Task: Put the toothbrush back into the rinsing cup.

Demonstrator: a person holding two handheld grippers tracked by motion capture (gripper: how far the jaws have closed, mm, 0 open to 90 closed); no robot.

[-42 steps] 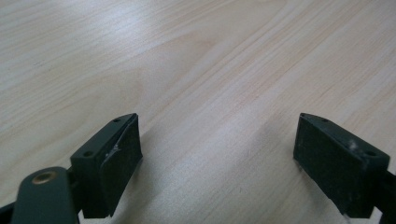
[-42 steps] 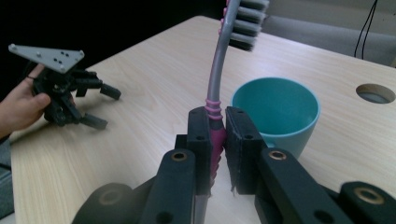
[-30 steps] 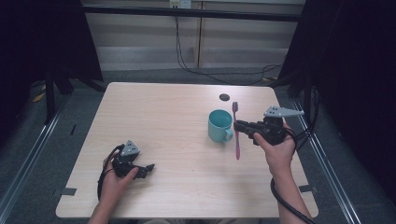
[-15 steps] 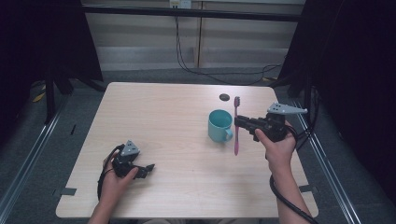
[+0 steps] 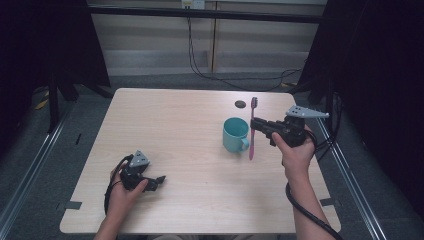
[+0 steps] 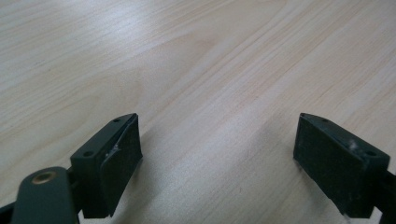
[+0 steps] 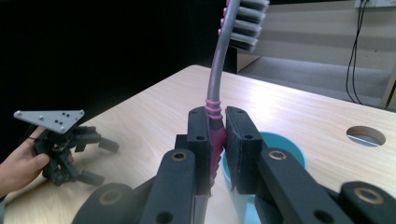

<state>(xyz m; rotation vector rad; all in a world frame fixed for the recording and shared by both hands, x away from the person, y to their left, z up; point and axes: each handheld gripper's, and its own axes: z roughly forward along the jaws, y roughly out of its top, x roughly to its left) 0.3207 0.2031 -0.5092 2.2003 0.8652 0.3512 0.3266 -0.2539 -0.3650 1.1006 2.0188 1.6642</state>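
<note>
A pink toothbrush with a grey neck is held upright above the table, brush head up, just right of a teal mug. My right gripper is shut on its handle; in the right gripper view the pads clamp the pink toothbrush with the teal mug right behind and below. My left gripper rests low on the table's near left, jaws open. The left gripper has bare wood between its pads.
The light wooden table has a round cable hole at the back right, behind the mug. Dark floor and rails surround the table. In the right gripper view the left hand and its gripper sit far off at the left.
The right hand has shifted slightly with the toothbrush, which has swung from a slant to nearly upright beside the mug. The left hand has stayed still.
</note>
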